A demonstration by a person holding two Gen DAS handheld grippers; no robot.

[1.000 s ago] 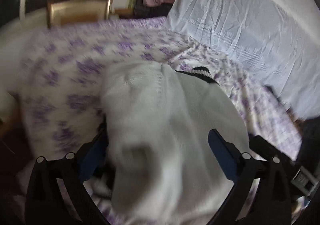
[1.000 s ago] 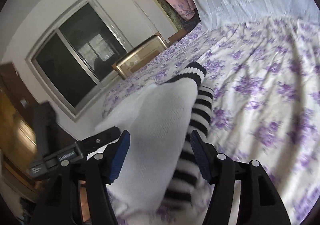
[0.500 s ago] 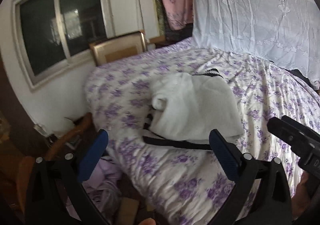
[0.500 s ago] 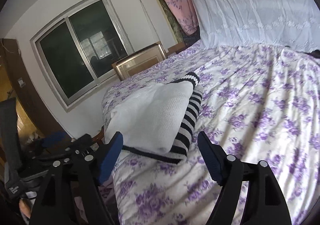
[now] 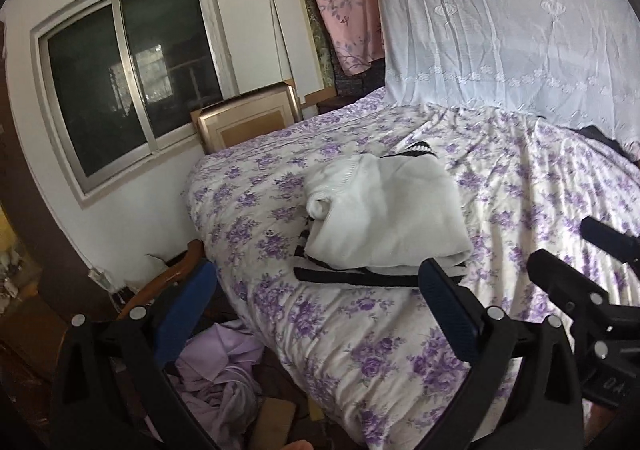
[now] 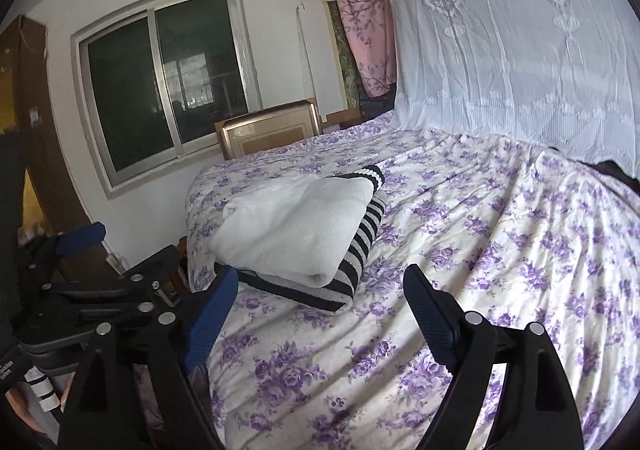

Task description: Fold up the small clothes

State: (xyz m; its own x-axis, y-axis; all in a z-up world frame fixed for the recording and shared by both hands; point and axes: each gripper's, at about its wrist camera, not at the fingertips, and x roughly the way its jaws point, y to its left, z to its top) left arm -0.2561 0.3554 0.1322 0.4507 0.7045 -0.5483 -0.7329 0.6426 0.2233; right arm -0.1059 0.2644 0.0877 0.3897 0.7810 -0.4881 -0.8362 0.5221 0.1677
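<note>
1. Folded garment: white knit on top, black-and-white striped layer under it. In the left wrist view it lies at frame centre on the bed, near the bed's corner on the window side.
2. Right wrist view: same bundle sits centre-left, striped edge facing right, black hem band along the near edge.
3. Left gripper: jaws wide apart, nothing between them. Clear of the cloth, low in frame.
4. Right gripper: jaws have just been opening and now stand wide. Nothing between them; the bundle lies beyond the tips, not touching.
5. Judgement: this piece looks folded and released, both grippers off it.
6. Handling: soft, light knit, no stiffness. It will sag and unfold if lifted by one layer. Loose stitches may snag on the pads.
7. Where to grip: pinch through all layers at the thick folded edge, near side, one gripper at each end. Avoid the loose white roll at the bundle's left end; I expect it to pull out.
8. Risk: the bundle sits close to the bed edge, so a sideways drag could tip it onto the floor clutter, lower left.
</note>
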